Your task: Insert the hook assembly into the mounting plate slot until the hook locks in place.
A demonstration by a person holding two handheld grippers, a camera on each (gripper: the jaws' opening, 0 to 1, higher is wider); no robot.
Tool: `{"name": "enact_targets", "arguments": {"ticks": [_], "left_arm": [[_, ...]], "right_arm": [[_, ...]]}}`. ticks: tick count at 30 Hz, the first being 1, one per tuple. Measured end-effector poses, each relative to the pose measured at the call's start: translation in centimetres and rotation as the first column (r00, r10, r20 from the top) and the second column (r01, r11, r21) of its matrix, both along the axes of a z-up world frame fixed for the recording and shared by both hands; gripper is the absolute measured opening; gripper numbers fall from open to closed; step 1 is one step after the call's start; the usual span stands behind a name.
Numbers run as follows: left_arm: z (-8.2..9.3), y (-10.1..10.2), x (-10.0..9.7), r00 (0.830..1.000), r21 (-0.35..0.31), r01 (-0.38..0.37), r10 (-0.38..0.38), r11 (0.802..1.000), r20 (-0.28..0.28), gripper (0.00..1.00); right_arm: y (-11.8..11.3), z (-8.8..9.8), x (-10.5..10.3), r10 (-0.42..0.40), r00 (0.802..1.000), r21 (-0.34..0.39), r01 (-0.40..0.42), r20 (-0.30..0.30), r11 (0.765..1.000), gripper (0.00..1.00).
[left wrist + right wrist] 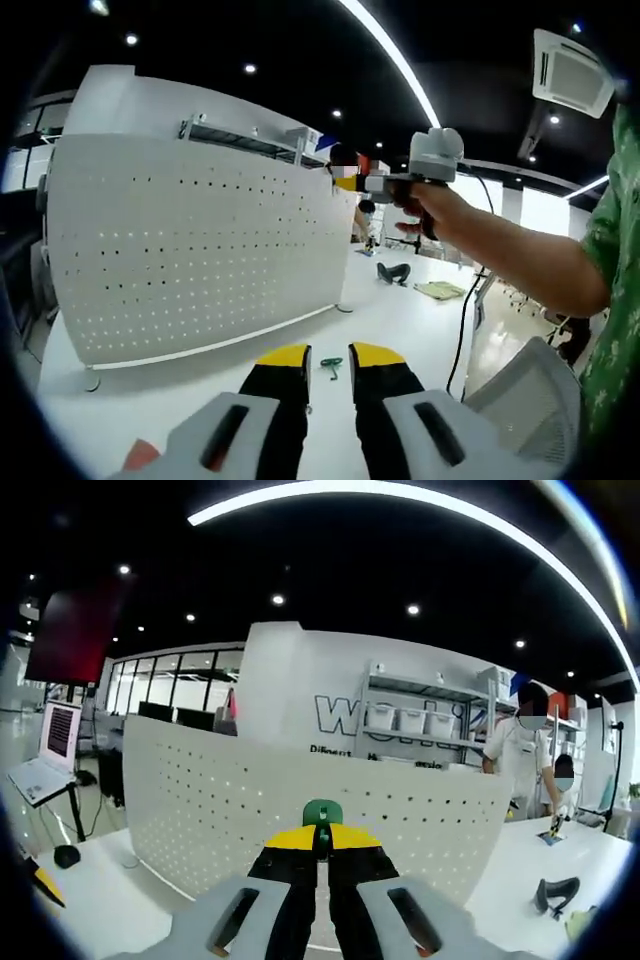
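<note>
A white perforated mounting plate (190,250) is stood upright on a white table (400,320) in a dark-ceilinged room lit by strip lights, with shelving and people behind. The left gripper (330,362) is held open above a small green hook (331,366) lying on the table. The right gripper (322,842) is closed on a green hook assembly (322,815) before the plate's top edge.

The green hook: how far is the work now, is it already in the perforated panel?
Not yet. Done: the right gripper is shut on a green hook and holds it up in front of the white perforated panel; no seating in a hole shows. In hand: the approach to the panel. Left: insert and lock it. Another green hook lies on the table between the open left gripper's jaws.
</note>
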State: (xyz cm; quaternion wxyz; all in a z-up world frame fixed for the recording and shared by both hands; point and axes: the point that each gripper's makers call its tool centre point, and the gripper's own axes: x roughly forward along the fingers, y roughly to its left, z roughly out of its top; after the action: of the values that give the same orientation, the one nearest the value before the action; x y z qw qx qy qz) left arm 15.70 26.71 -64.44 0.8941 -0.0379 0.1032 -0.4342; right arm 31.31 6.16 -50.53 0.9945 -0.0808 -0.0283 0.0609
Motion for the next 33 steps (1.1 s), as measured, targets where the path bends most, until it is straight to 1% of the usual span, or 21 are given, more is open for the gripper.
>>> {"name": "enact_targets", "arguments": {"ticks": [5,8,11,14,17,20,23,27,29,31,32,33], "left_arm": [[1.4,-0.5,0.2,0.999,-0.019,0.026,-0.026,0.999,0.025,0.19],[2.3,-1.0,0.4,0.998,-0.038,0.05,-0.049,0.998,0.039,0.23],[3.0,-1.6,0.3,0.996,-0.051,0.079,-0.077,0.996,0.056,0.28],[3.8,-2.2,0.0,0.991,-0.073,0.111,-0.105,0.991,0.078,0.35],[4.8,-2.8,-0.4,0.985,-0.103,0.148,-0.138,0.984,0.102,0.42],[5.4,-3.3,-0.7,0.981,-0.131,0.174,-0.161,0.976,0.104,0.5],[6.2,-3.6,-1.1,0.974,-0.152,0.201,-0.182,0.968,0.134,0.58],[6.7,-3.9,-1.4,0.97,-0.167,0.222,-0.2,0.961,0.139,0.73],[6.9,-4.1,-1.6,0.966,-0.169,0.237,-0.214,0.957,0.143,0.77],[6.9,-4.3,-1.7,0.966,-0.178,0.245,-0.226,0.953,0.124,0.85],[7.0,-4.4,-1.7,0.966,-0.2,0.249,-0.229,0.948,0.118,0.91],[7.1,-4.4,-1.7,0.967,-0.208,0.246,-0.225,0.947,0.119,0.96]], "right_arm": [[-1.7,0.6,1.2,-0.024,1.0,0.0,0.024,0.007,1.0,0.01],[-2.6,0.7,1.8,-0.037,0.999,0.0,0.037,0.01,0.999,0.01],[-3.0,0.7,2.2,-0.044,0.999,-0.007,0.044,0.01,0.999,0.01],[-3.3,0.6,2.5,-0.048,0.999,-0.012,0.048,0.007,0.999,0.01],[-3.6,0.4,3.0,-0.05,0.999,-0.016,0.05,0.002,0.999,0.01],[-3.9,0.3,3.5,-0.052,0.999,-0.016,0.052,0.001,0.999,0.01],[-4.1,0.3,4.0,-0.054,0.999,-0.013,0.054,0.002,0.998,0.01],[-4.2,0.1,4.7,-0.054,0.999,-0.01,0.054,0.001,0.999,0.01],[-4.2,0.0,4.9,-0.052,0.999,-0.01,0.052,0.0,0.999,0.01],[-4.2,0.0,5.2,-0.053,0.999,-0.011,0.053,0.001,0.999,0.01],[-4.3,0.0,5.3,-0.052,0.999,-0.006,0.052,0.0,0.999,0.01],[-4.4,0.0,5.4,-0.054,0.999,-0.003,0.054,0.001,0.999,0.01]]}}
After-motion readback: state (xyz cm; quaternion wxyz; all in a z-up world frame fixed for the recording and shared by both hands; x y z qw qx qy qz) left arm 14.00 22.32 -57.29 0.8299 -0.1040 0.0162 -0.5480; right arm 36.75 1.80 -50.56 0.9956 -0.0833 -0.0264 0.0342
